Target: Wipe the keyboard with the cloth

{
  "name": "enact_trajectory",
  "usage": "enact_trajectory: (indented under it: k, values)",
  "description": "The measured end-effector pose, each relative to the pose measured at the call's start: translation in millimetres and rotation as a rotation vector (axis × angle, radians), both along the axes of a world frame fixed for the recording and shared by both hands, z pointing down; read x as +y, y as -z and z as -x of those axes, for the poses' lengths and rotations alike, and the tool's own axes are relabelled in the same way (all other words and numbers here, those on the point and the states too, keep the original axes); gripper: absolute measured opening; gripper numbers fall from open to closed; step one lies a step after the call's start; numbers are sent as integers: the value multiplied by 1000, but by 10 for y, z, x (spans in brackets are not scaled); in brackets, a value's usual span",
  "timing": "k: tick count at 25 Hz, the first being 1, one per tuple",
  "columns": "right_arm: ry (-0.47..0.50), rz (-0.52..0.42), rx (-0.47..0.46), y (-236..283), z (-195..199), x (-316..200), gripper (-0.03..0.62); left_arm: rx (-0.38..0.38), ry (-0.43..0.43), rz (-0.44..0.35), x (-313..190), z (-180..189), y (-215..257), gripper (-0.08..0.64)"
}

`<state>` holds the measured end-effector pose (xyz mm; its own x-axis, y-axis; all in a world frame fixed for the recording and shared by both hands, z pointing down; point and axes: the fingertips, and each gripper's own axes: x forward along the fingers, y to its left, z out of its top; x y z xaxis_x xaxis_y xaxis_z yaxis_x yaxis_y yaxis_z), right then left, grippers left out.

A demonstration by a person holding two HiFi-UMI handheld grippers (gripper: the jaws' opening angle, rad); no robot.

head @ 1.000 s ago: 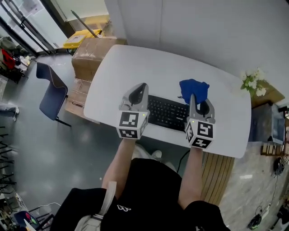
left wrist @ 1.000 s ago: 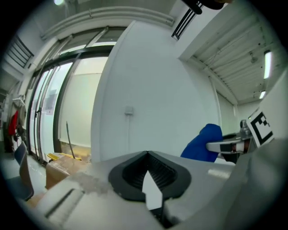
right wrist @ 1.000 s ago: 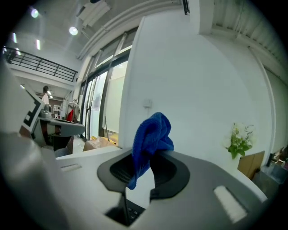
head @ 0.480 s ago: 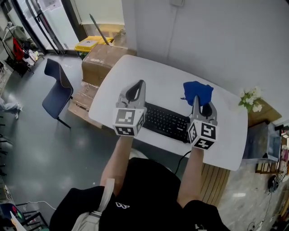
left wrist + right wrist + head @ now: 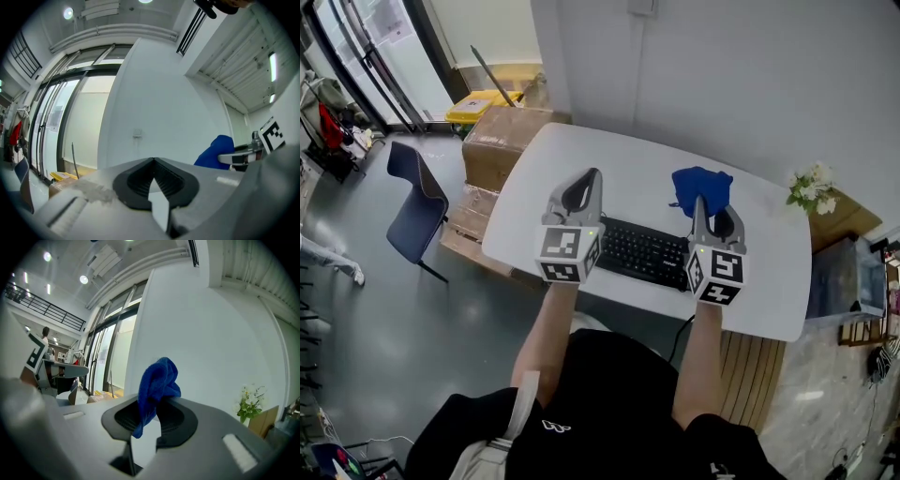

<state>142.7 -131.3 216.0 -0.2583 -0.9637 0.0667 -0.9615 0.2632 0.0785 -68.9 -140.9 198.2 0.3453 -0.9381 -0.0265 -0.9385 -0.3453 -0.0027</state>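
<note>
A black keyboard [image 5: 645,251] lies on the white table [image 5: 628,169], partly hidden behind both grippers. My right gripper [image 5: 701,199] is shut on a blue cloth [image 5: 701,187], which bunches up above its tips over the keyboard's right end. In the right gripper view the blue cloth [image 5: 157,385] hangs pinched between the jaws of my right gripper [image 5: 151,405]. My left gripper [image 5: 592,176] hovers over the keyboard's left end, raised off the table. In the left gripper view my left gripper [image 5: 153,161] is shut on nothing, and the blue cloth [image 5: 216,150] shows at the right.
A blue chair [image 5: 417,202] and cardboard boxes [image 5: 502,141] stand on the floor left of the table. White flowers [image 5: 811,189] sit on a wooden stand at the right. A wall runs behind the table. A cable drops from the table's near edge.
Both grippers have stayed over the keyboard with the cloth held. The head camera has shifted a little, so the scene sits slightly differently in view.
</note>
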Motion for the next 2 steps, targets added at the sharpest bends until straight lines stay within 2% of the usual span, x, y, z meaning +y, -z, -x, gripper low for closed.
enact_trajectory:
  k: [2]
  values:
    - [-2, -3, 1, 3, -36, 38, 75, -2, -10, -2, 31, -66, -8, -3]
